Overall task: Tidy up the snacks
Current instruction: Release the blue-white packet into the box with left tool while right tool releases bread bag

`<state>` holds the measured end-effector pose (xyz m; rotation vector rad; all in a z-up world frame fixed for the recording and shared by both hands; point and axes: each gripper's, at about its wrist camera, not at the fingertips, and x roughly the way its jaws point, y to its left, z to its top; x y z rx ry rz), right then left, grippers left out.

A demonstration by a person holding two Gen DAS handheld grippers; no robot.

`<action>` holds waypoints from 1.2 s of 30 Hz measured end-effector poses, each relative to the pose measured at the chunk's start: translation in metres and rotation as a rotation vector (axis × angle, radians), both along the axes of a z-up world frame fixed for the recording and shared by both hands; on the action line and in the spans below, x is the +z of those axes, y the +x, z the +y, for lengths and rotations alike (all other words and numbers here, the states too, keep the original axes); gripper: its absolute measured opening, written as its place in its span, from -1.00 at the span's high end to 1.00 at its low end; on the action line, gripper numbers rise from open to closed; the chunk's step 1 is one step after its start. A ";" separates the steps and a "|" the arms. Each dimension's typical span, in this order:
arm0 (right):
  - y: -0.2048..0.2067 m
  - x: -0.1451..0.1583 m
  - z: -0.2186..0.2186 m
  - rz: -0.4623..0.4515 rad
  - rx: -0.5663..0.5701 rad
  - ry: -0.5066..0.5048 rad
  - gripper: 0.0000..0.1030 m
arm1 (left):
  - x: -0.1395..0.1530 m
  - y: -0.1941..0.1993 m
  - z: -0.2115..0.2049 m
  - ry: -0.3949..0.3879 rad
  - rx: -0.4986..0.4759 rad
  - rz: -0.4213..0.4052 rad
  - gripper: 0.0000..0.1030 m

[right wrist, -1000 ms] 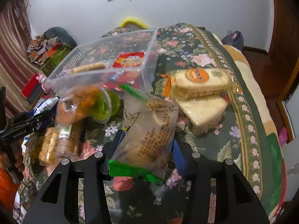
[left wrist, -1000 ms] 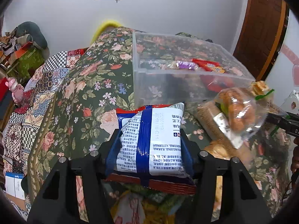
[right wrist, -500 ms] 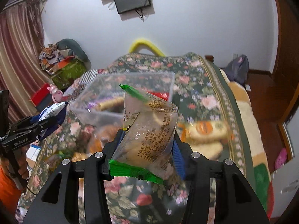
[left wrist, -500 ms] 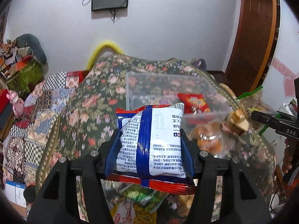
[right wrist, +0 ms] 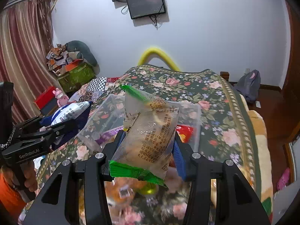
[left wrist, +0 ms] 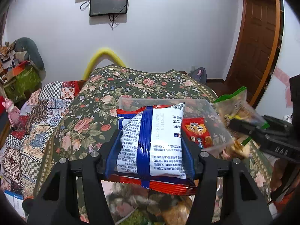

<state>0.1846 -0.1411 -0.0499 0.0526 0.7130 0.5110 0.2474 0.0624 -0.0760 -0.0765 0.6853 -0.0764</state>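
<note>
My left gripper [left wrist: 150, 146] is shut on a white, blue and red snack packet [left wrist: 151, 142] and holds it in the air in front of a clear plastic box [left wrist: 215, 123] on the flowered bed. My right gripper [right wrist: 148, 144] is shut on a clear bag with green ends [right wrist: 148, 136] that holds a pastry, raised in front of the same clear box [right wrist: 97, 121]. A red snack pack [left wrist: 196, 131] lies inside the box. Each gripper shows in the other view: the right one [left wrist: 262, 133] and the left one [right wrist: 61, 123].
Blurred loose snacks [right wrist: 127, 189] lie on the flowered bedspread [right wrist: 215, 112] below the grippers. A patchwork cloth [left wrist: 37, 116] covers the bed's left side. A door [left wrist: 256, 46] stands at the right, a wall screen [left wrist: 108, 2] behind, cluttered boxes [right wrist: 75, 71] at the left.
Both grippers have risen with their packets, and the box and bed now lie lower and farther in view. The grip on each packet is unchanged.
</note>
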 end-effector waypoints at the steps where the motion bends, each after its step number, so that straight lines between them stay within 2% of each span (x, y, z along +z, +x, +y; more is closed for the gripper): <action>1: 0.004 -0.002 0.004 0.003 0.003 -0.004 0.13 | -0.001 0.004 0.000 -0.001 0.001 0.003 -0.14; 9: 0.034 -0.018 0.029 0.048 0.024 -0.041 0.13 | -0.019 0.045 -0.003 0.009 0.003 0.052 -0.14; 13: 0.047 -0.031 0.038 0.099 0.038 -0.057 0.13 | -0.031 0.061 -0.003 0.004 0.008 0.087 -0.14; 21: 0.053 -0.043 0.048 0.148 0.062 -0.088 0.09 | -0.044 0.081 -0.007 0.021 -0.004 0.124 -0.14; 25: 0.051 -0.042 0.049 0.133 0.066 -0.106 0.05 | -0.044 0.080 -0.008 0.026 0.002 0.120 -0.15; 29: 0.046 -0.035 0.045 0.116 0.067 -0.100 -0.13 | -0.039 0.073 -0.005 0.012 0.001 0.115 -0.17; 36: 0.025 -0.015 0.033 0.064 0.078 -0.081 -0.17 | -0.016 0.044 0.000 0.012 -0.007 0.061 -0.20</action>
